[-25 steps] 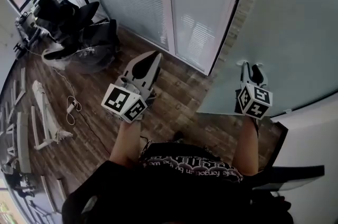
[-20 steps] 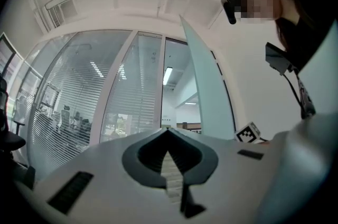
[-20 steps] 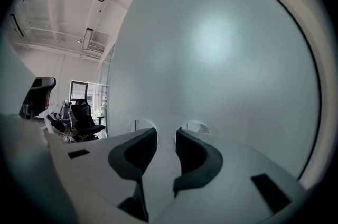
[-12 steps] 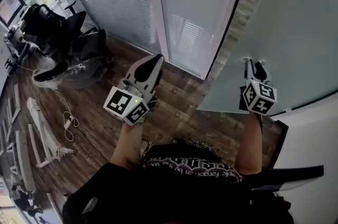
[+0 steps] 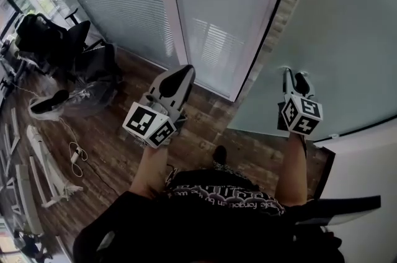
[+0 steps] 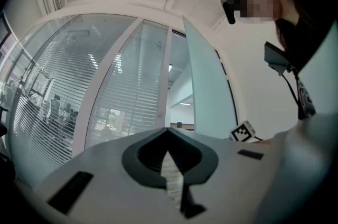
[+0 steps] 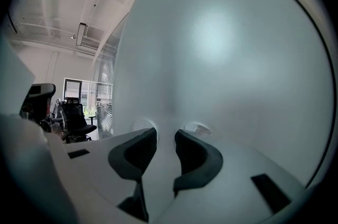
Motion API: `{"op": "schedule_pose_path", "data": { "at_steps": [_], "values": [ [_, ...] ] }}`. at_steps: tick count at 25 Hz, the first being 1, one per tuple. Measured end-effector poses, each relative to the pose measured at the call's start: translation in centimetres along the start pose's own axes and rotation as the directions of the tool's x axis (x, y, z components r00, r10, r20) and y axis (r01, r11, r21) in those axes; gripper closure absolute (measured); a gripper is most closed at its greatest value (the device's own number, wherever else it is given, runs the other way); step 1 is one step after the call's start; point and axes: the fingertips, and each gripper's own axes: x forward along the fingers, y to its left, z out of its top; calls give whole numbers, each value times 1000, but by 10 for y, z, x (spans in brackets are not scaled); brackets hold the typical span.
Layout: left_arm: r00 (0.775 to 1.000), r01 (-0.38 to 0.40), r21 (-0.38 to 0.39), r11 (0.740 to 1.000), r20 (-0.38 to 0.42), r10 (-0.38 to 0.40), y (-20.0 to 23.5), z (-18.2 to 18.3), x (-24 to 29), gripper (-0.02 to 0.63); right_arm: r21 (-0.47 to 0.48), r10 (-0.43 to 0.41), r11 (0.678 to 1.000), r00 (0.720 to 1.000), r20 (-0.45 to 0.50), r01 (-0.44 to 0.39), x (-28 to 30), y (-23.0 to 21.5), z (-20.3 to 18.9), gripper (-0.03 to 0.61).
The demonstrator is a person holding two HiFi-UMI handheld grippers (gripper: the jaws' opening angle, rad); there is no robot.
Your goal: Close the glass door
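Wooden floor [image 5: 118,150], office: right gripper [image 5: 295,76], jaws apart, tips against glass door [image 5: 347,26]; push flat and steady; left gripper [image 5: 180,74] closed, empty

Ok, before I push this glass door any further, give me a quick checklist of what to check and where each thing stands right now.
1. Right gripper set for a push: ok. Its jaws are apart and empty, with the tips at the frosted glass door.
2. Left gripper out of the way: ok. Its jaws are together and empty, off the door.
3. Door closed: not ok. It stands open, and wood floor shows between its edge and the door frame.
4. Shoe clear of the door's lower edge: cannot tell.
5. Latch ready to catch: cannot tell, no latch is in view.
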Motion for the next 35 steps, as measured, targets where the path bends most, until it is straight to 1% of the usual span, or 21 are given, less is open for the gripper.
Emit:
{"op": "schedule_pose_path", "data": {
  "at_steps": [4, 9, 16, 20, 28, 35],
  "values": [
    [1000, 15, -4, 1000, -7, -15, 11, -7, 42, 612, -5, 7, 1000, 1000, -4, -7, 28, -9, 3, 465],
    [1000, 26, 19, 999, -6, -25, 21, -7, 84, 612, -16, 17, 1000, 1000, 5, -17, 60, -20, 9, 465],
    [1000, -10, 28, 1000, 6, 9, 44, -5, 114, 612, -13, 28, 1000, 1000, 7, -28, 101, -36, 17, 468],
    [1000, 0, 19, 1000, -8, 1, 49, -14, 130, 612, -10, 26, 1000, 1000, 3, -26, 122, -45, 21, 469],
    [999, 49, 14, 999, -23, -49, 66, -18, 170, 612, 2, -6, 1000, 1000, 3, 6, 152, -59, 27, 472],
    [996, 90, 12, 996, -20, -90, 85, -16, 203, 612, 10, -55, 998, 998, 3, 55, 170, -70, 28, 472]
  ]
}}
